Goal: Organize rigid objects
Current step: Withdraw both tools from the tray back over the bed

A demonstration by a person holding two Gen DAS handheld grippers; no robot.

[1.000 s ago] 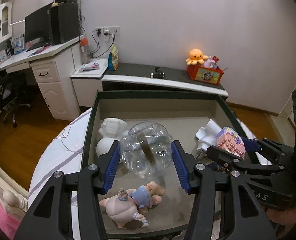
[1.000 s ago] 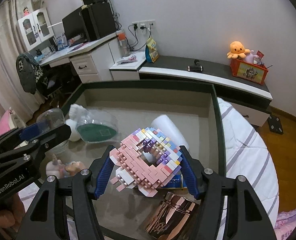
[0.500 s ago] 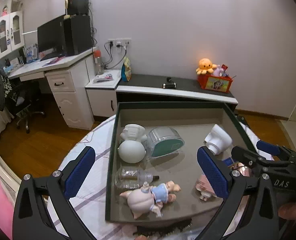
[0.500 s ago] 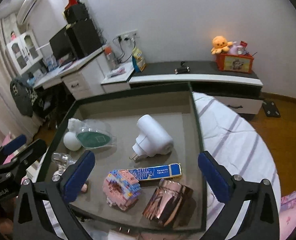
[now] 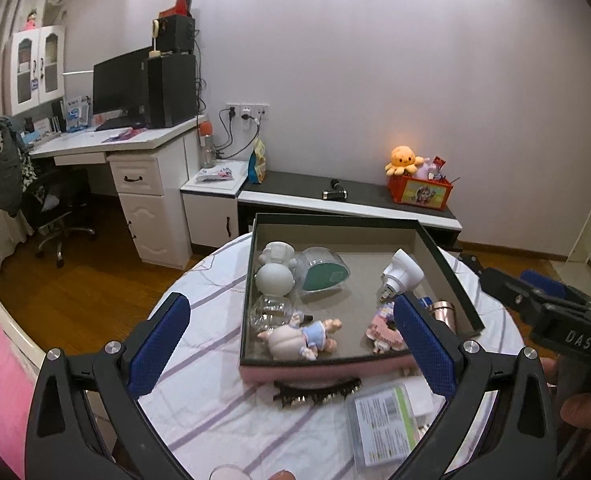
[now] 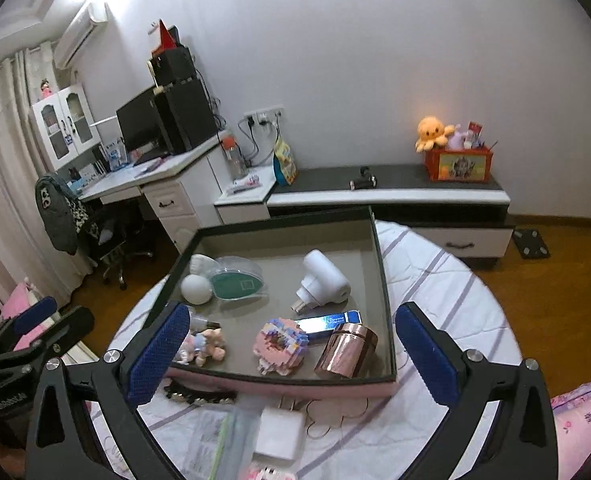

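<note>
Both claws pulled back from tray (image 5: 447,264) | bottle (image 5: 269,312), block donut (image 6: 281,344) released inside | left claw (image 5: 291,344), right claw (image 6: 291,352) wide, empty

The tray (image 6: 380,264) has dark raised walls on all sides, so entry is from above. Its far strip toward 12 o'clock lies bare. The centre floor is open between the white plug adapter (image 6: 323,280) at 1 o'clock and the clear dome (image 6: 235,282) with the white figurine (image 5: 276,270) at 11 o'clock. The near edge is crowded: pig doll (image 5: 299,336) and clear bottle (image 5: 269,312) at 7 o'clock, brick toy (image 6: 281,344), blue box (image 6: 327,322) and copper cylinder (image 6: 345,352) at 5 o'clock. Before the tray at 6 o'clock, a hair clip (image 5: 315,394), charger (image 6: 279,432) and packet (image 5: 383,424) clutter the cloth; the striped cloth at 9 o'clock and at 3 o'clock lies open
</note>
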